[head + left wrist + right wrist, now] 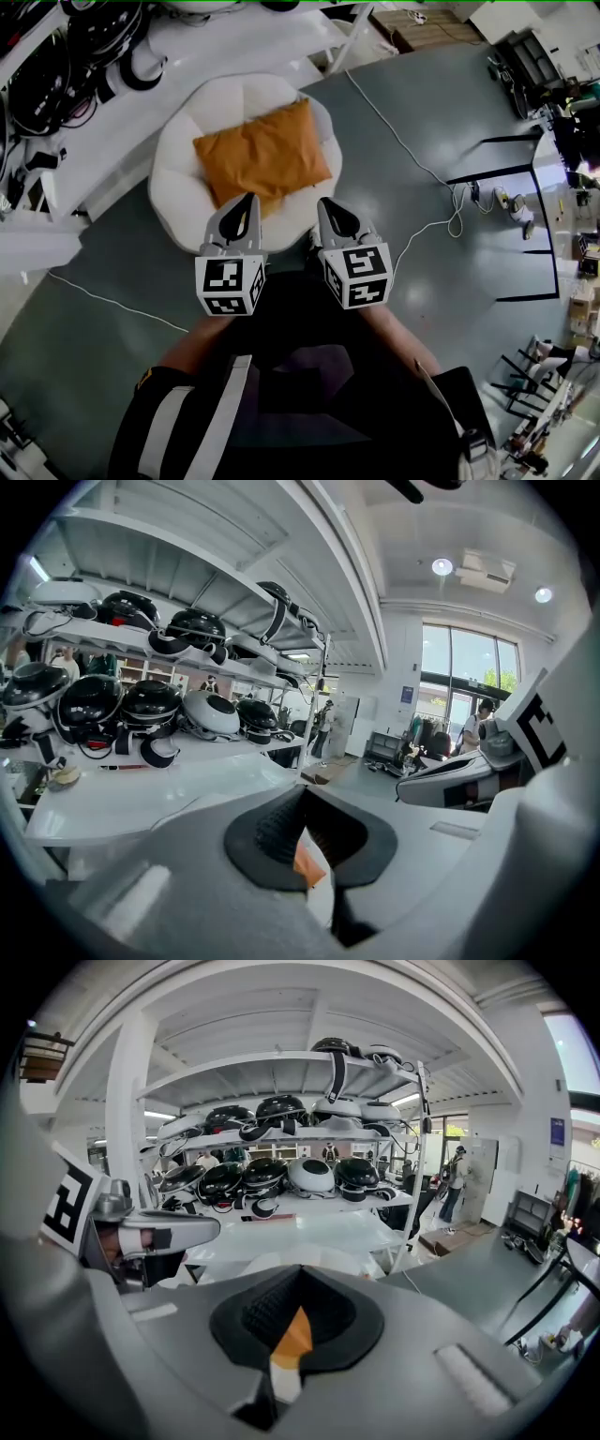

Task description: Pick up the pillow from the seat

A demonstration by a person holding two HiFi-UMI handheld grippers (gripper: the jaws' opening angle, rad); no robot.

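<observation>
Your left gripper [247, 202] is closed on nothing. Ahead of it, the orange pillow [264, 153] lies flat on the white seat [178, 183]. It looks soft, light and floppy, so pinch a near corner. Your right gripper [330, 208] is likewise closed and empty. Both tips hide the pillow's near edge.
</observation>
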